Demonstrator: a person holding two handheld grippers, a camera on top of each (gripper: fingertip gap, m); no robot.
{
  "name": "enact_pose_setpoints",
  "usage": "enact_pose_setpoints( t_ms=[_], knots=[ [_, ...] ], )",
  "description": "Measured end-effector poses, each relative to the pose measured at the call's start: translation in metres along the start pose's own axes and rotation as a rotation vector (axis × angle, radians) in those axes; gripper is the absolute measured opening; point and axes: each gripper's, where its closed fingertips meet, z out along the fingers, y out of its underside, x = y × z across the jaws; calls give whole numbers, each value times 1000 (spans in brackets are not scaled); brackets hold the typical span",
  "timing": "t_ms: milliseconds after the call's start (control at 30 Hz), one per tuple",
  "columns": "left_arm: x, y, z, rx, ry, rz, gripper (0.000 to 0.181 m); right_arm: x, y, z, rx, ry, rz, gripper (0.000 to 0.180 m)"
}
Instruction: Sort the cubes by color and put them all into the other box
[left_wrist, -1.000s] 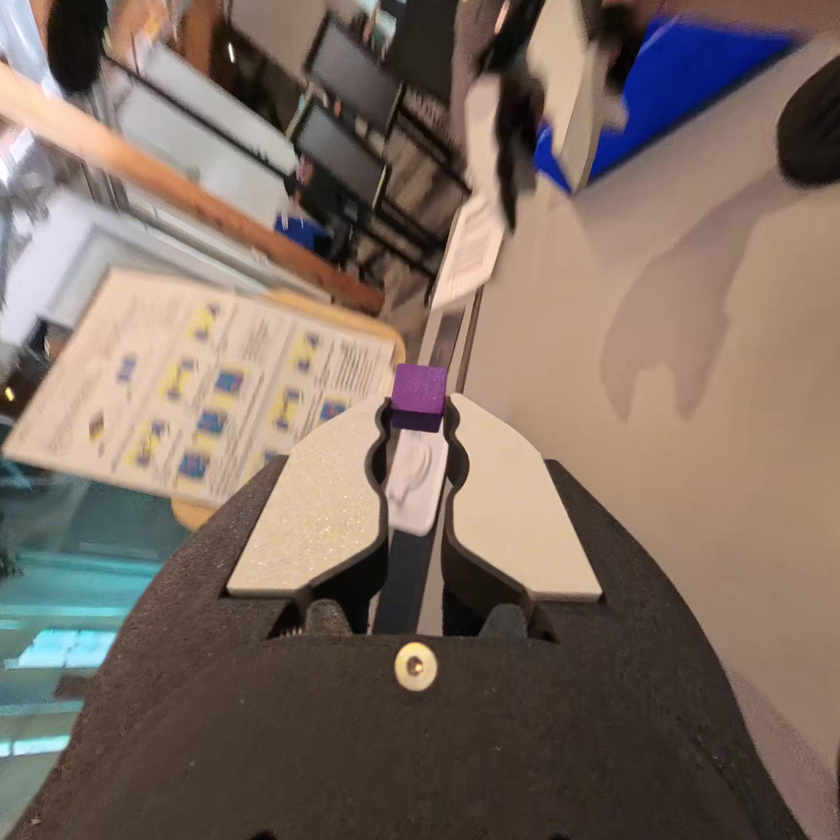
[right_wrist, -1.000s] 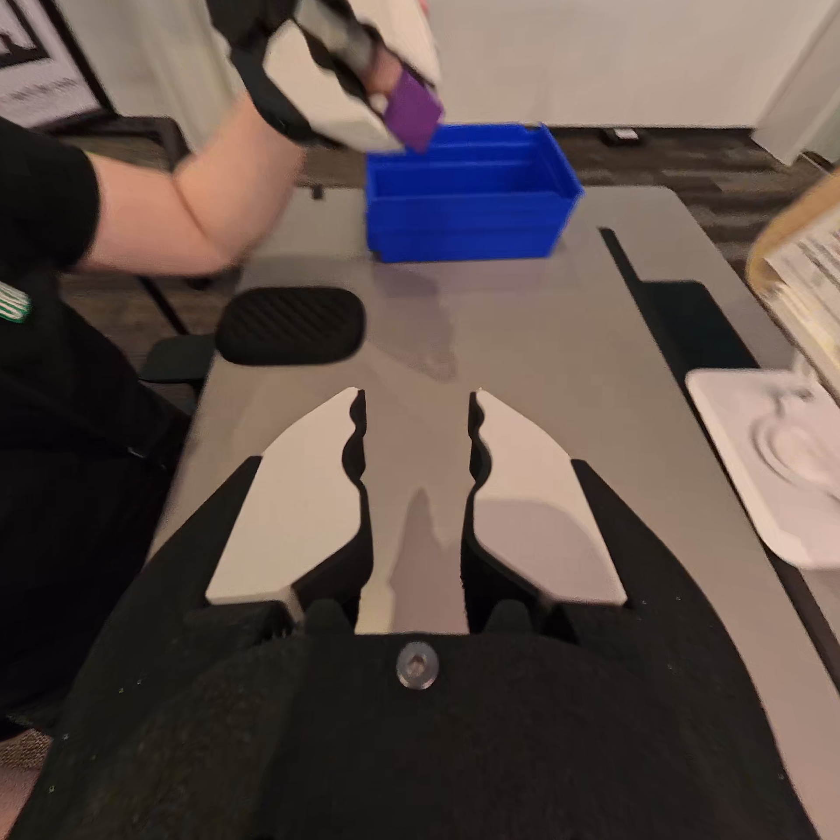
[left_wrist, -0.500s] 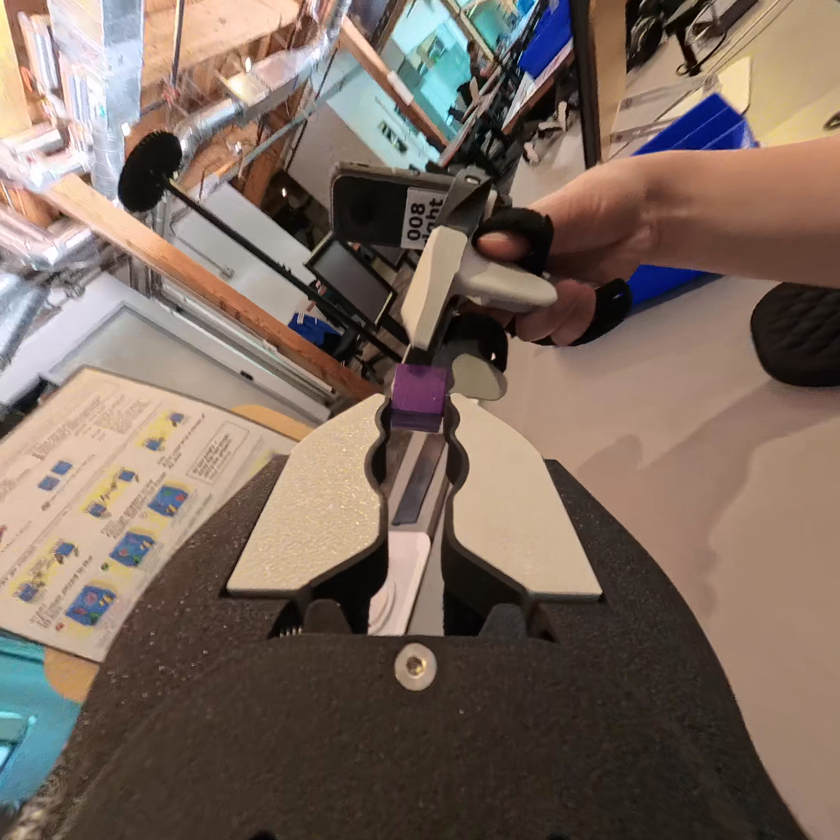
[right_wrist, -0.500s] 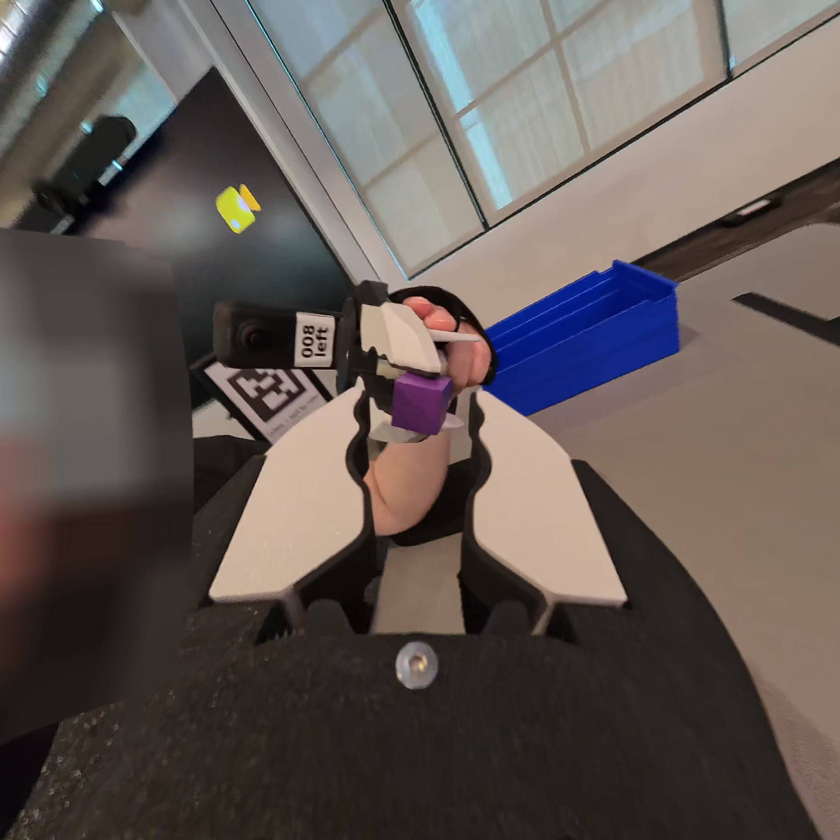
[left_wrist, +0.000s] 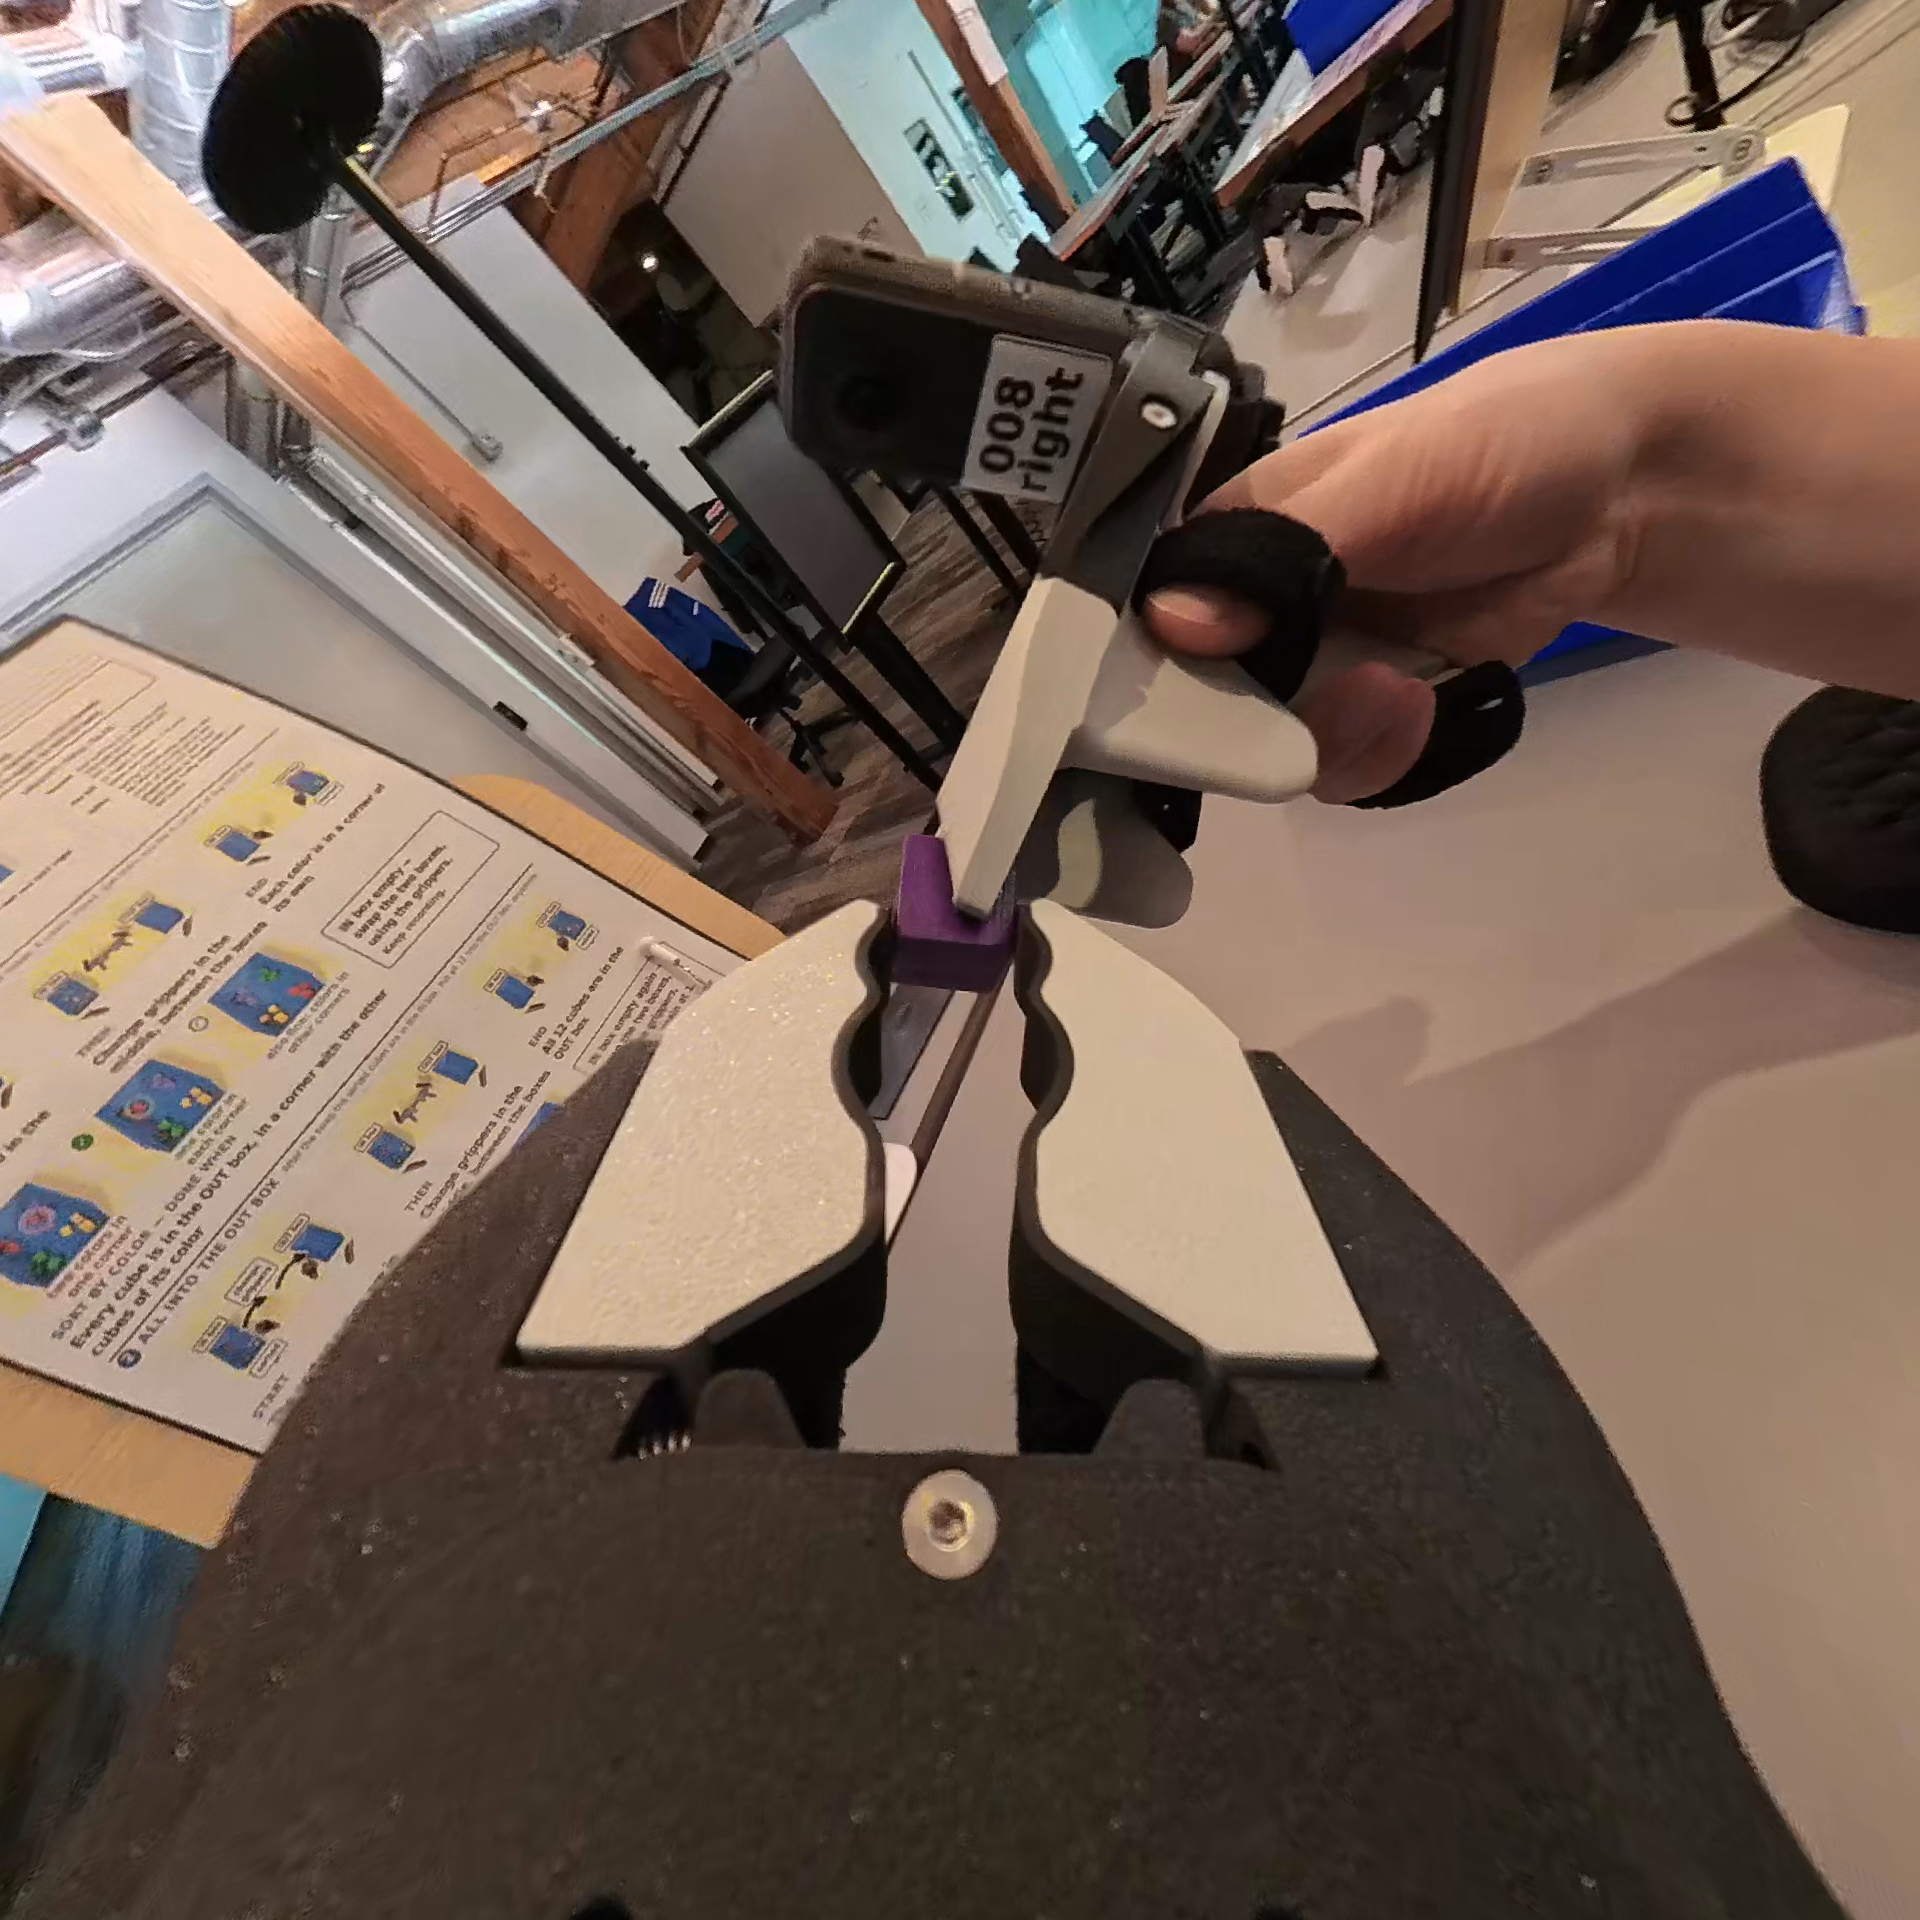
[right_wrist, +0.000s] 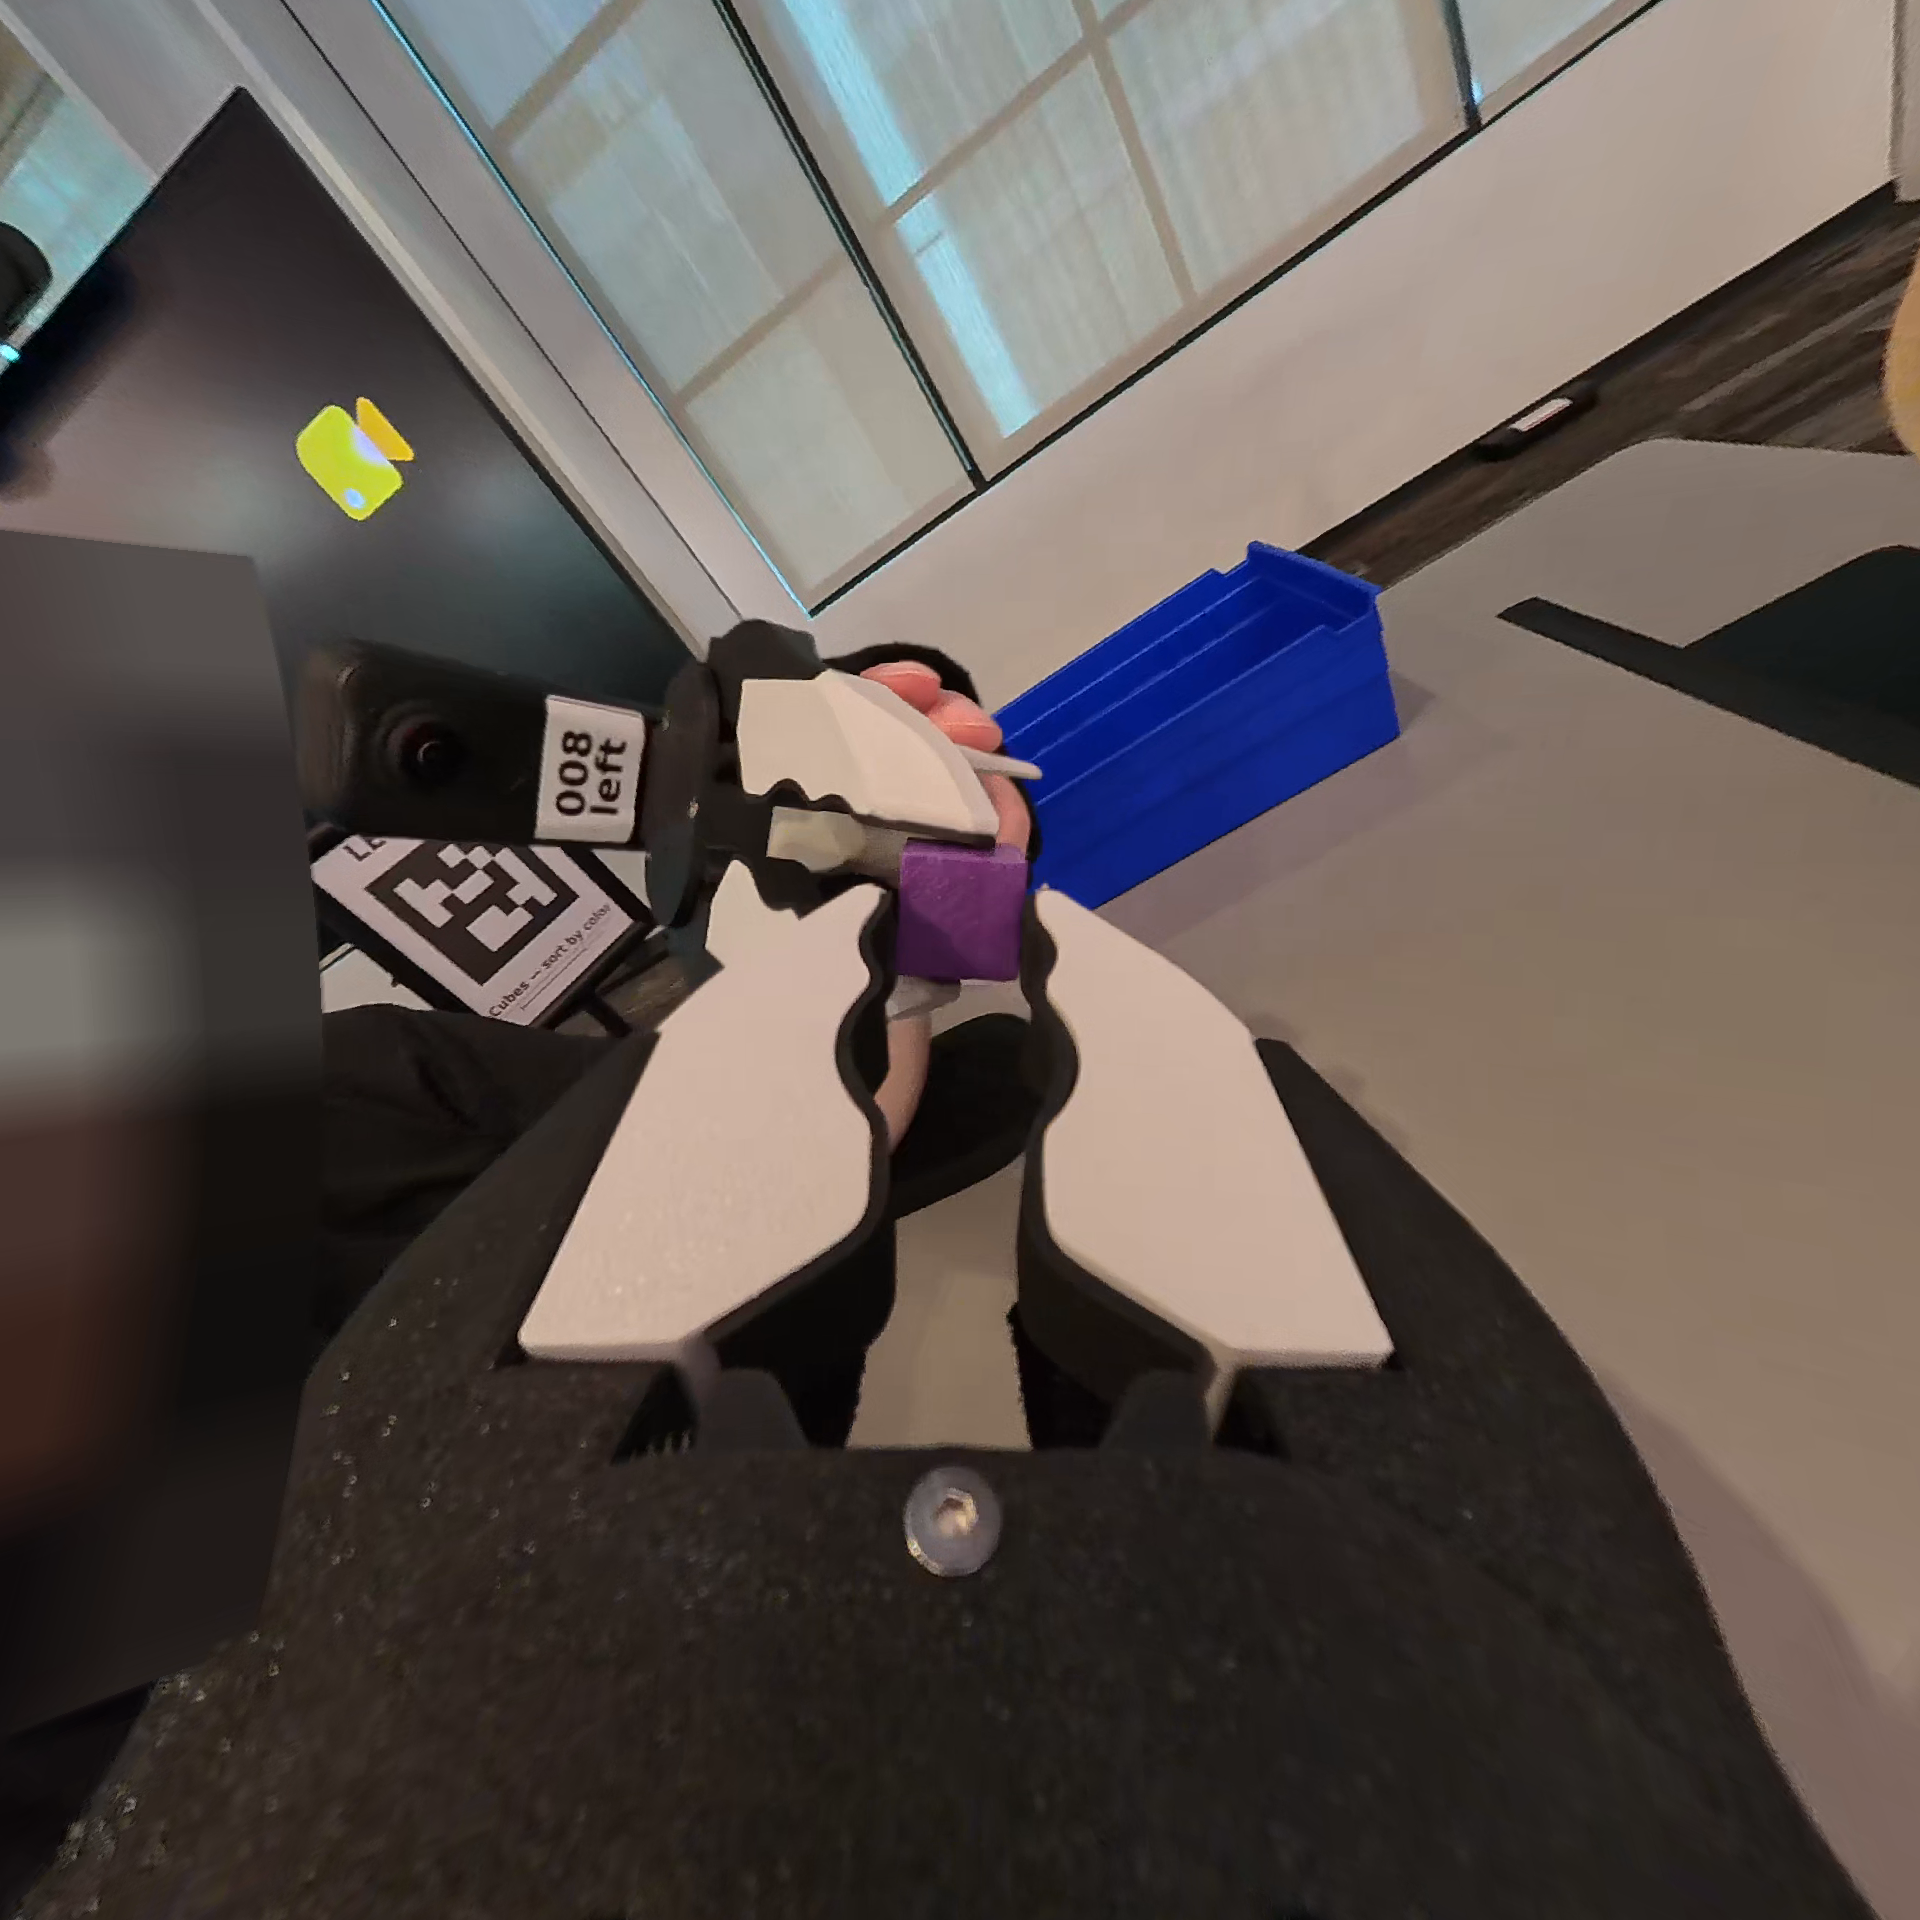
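Cube (right_wrist: 956, 925) between both grippers, box (right_wrist: 1205, 727) behind.

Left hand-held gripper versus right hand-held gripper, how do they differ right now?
In the right wrist view, the left hand-held gripper pinches the purple cube top and bottom, while the right hand-held gripper flanks its sides. In the left wrist view, the right one slants down from the upper right onto the left one's tips. Shared: both look closed on the cube.

A purple cube (right_wrist: 954, 927), a blue box (right_wrist: 1226, 717), and a grey table (right_wrist: 1558, 987).
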Motion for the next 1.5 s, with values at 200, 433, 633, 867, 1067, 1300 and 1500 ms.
enact_pose_setpoints(
  t_ms=[200,433,633,867,1067,1300,1500],
  knots=[
    [-31,34,10,-159,-253,3,10,32,-9,-24,53,107,23,22],
    [-97,109,-11,-412,-666,-276,19,52,-34,-100,124,384,-74,21],
    [-122,139,-33,-496,-825,-294,32,35,-40,-217,183,731,-148,22],
    [-121,146,-29,-493,-806,-337,33,30,27,-390,228,1255,59,22],
    [-122,152,-30,-502,-803,-359,32,52,130,-468,90,1422,397,22],
    [-118,162,-26,-522,-774,-386,30,84,183,-470,-215,1411,519,22],
    [-113,165,-21,-541,-746,-375,30,94,187,-479,-203,1459,548,39]
  ],
)
